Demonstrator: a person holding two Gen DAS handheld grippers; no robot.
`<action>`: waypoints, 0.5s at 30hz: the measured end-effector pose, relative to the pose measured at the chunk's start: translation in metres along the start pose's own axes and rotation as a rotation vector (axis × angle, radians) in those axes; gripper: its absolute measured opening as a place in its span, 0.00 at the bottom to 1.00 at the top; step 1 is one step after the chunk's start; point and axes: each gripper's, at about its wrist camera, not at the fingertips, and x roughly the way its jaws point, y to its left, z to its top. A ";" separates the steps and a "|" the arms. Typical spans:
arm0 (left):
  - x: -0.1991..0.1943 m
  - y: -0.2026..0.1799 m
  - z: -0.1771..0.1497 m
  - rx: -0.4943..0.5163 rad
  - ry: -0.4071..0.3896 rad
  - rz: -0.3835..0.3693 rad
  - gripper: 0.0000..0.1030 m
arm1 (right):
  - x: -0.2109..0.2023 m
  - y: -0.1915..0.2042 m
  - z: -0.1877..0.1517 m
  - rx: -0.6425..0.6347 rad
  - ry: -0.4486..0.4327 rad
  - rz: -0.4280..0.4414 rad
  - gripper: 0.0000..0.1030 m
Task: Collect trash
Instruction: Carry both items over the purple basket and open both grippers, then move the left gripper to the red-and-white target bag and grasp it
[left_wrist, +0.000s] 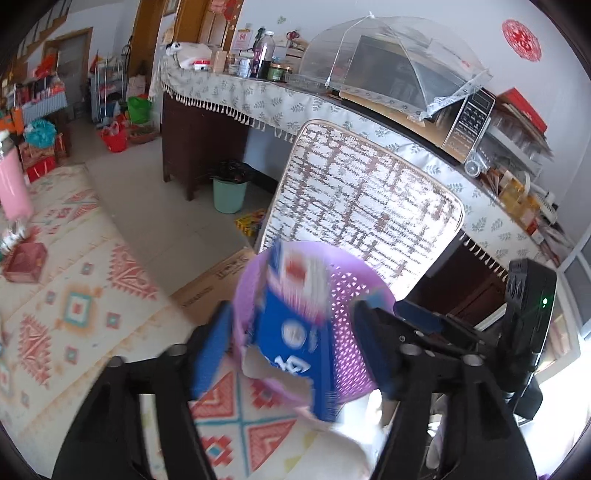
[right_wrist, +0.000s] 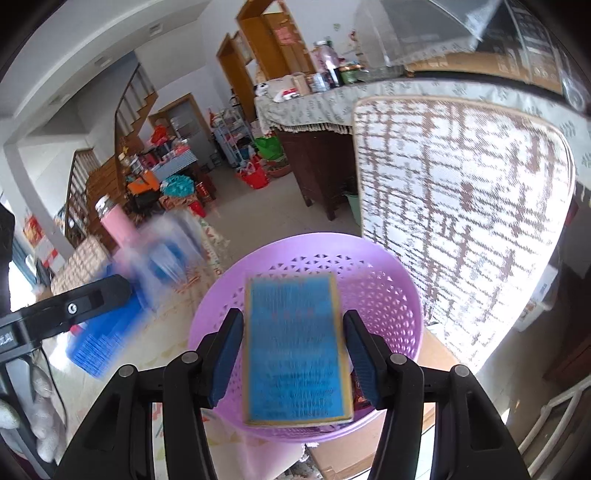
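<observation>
A purple perforated basket (left_wrist: 343, 295) (right_wrist: 388, 295) stands on the floor below both grippers. In the left wrist view a blue and white carton (left_wrist: 291, 325), blurred, hangs tilted over the basket's near rim between the fingers of my left gripper (left_wrist: 291, 310). The jaws stand wide and gaps show on both sides of the carton. In the right wrist view a flat blue box with yellow edges (right_wrist: 295, 350), also blurred, sits over the basket between the pads of my right gripper (right_wrist: 292, 315). Thin gaps show at its sides, so the pads do not press it.
A chair back with a woven cushion (left_wrist: 362, 192) (right_wrist: 461, 192) rises just behind the basket. Beyond it runs a cloth-covered sideboard (left_wrist: 258, 96) with a microwave (left_wrist: 469, 122). A green bin (left_wrist: 229, 195), flattened cardboard (left_wrist: 210, 284), a patterned rug (left_wrist: 74, 295) and a pink bottle (right_wrist: 118, 229) lie around.
</observation>
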 end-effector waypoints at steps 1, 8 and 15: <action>0.002 0.001 0.001 -0.010 0.000 -0.012 0.72 | 0.000 -0.004 0.001 0.021 0.001 0.004 0.70; -0.009 0.015 -0.012 -0.027 0.006 -0.008 0.72 | -0.007 -0.013 0.002 0.073 -0.021 0.027 0.76; -0.059 0.074 -0.035 -0.062 -0.020 0.106 0.72 | -0.006 0.018 -0.002 0.006 0.000 0.080 0.76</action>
